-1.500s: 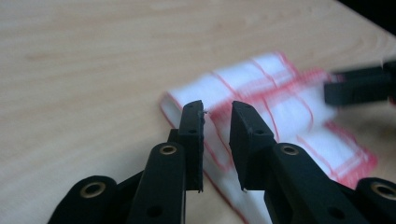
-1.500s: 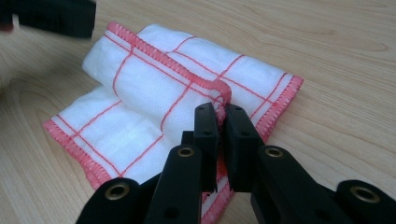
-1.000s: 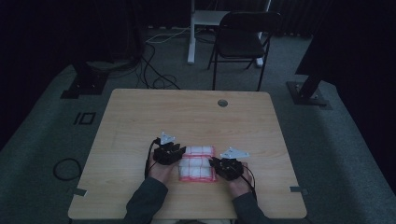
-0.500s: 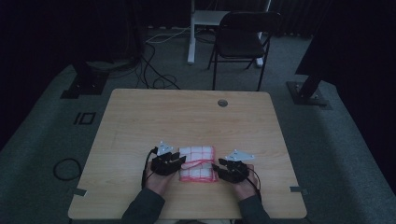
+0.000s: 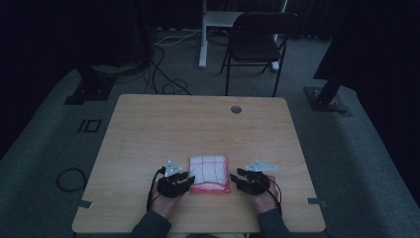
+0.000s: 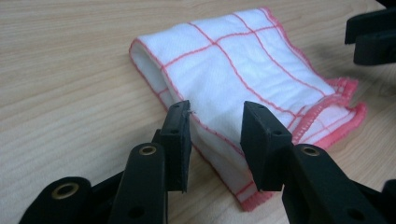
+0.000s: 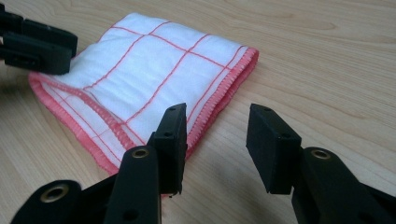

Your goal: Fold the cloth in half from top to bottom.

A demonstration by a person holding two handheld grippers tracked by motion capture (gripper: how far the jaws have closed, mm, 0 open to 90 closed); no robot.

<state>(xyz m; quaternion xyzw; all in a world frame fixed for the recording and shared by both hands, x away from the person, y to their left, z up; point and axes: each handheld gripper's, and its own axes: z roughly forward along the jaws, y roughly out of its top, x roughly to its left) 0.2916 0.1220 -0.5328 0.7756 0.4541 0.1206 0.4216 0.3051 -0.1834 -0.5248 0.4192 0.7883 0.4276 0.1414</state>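
a folded white cloth (image 5: 210,173) with a red grid and red stitched hems lies flat on the wooden table (image 5: 198,129), near the front edge and about midway between the left and right edges. in the left gripper view the cloth (image 6: 243,70) shows a rounded fold along its left side and layered red hems at its near right corner. in the right gripper view the cloth (image 7: 154,70) shows stacked hems along its near edge.

the left gripper (image 5: 185,181) sits at the cloth's left front corner. its jaws stand apart with a clear gap, and in its own view the left gripper (image 6: 215,135) has the cloth's folded edge running between the two pads; whether the pads touch the fabric i cannot tell. it grips nothing.

the right gripper (image 5: 236,179) sits just beside the cloth's right front corner. in its own view the right gripper (image 7: 217,140) has its jaws wide apart, the left jaw over the hemmed edge and the right jaw over bare wood, holding nothing.

beyond the table's far edge a dark folding chair (image 5: 257,44) stands on the grey floor, and cables (image 5: 163,79) trail off the far left corner.
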